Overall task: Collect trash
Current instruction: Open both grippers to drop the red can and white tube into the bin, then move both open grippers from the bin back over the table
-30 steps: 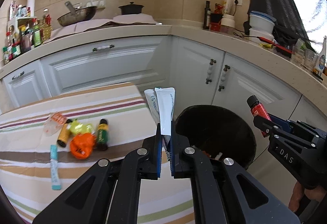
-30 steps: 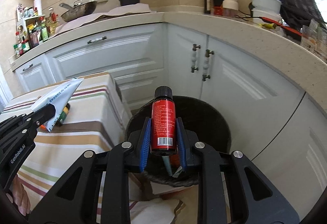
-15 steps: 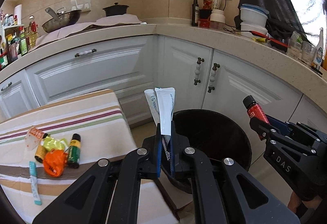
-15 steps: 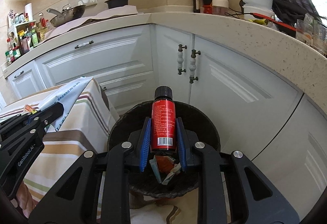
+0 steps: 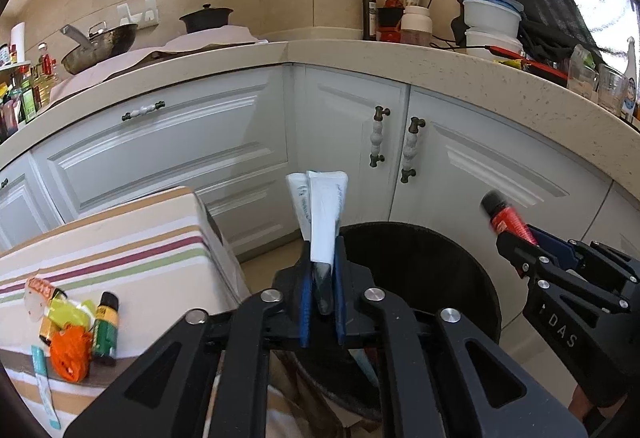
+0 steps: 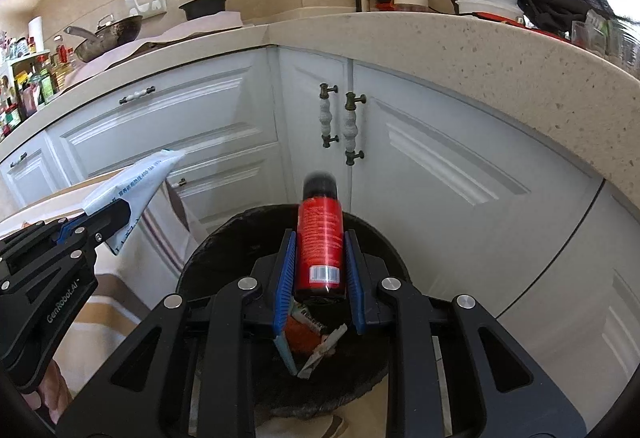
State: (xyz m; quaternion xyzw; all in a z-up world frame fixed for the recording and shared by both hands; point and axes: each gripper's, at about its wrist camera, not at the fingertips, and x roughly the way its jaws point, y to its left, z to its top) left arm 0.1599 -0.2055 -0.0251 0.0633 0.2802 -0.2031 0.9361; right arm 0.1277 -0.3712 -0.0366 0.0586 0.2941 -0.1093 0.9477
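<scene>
My left gripper point(image 5: 322, 258) is over the near rim of the black trash bin point(image 5: 460, 250). Its jaws are opening, and the white tube point(image 5: 324, 206) stands loose between the blue pads. My right gripper point(image 6: 320, 242) is above the bin point(image 6: 224, 238) too. Its jaws are also opening, and the red bottle point(image 6: 322, 234) with a black cap is blurred, with gaps on both sides. Wrappers point(image 6: 308, 334) lie inside the bin. On the striped table point(image 5: 140, 238) remain a green bottle point(image 5: 106, 322), an orange wrapper point(image 5: 72, 350), a yellow wrapper point(image 5: 66, 312) and a thin blue-white stick point(image 5: 44, 386).
White cabinet doors with knobbed handles point(image 5: 408, 150) stand right behind the bin. The speckled counter point(image 5: 500, 86) above carries tubs, bottles and a wok. The table corner point(image 5: 196, 198) sits just left of the bin. A person's hand point(image 6: 44, 394) shows under the left gripper.
Both grippers moved from beside the table to over the bin. Both sets of jaws have parted a little; the tube has slid down and the red bottle has blurred and come loose.
</scene>
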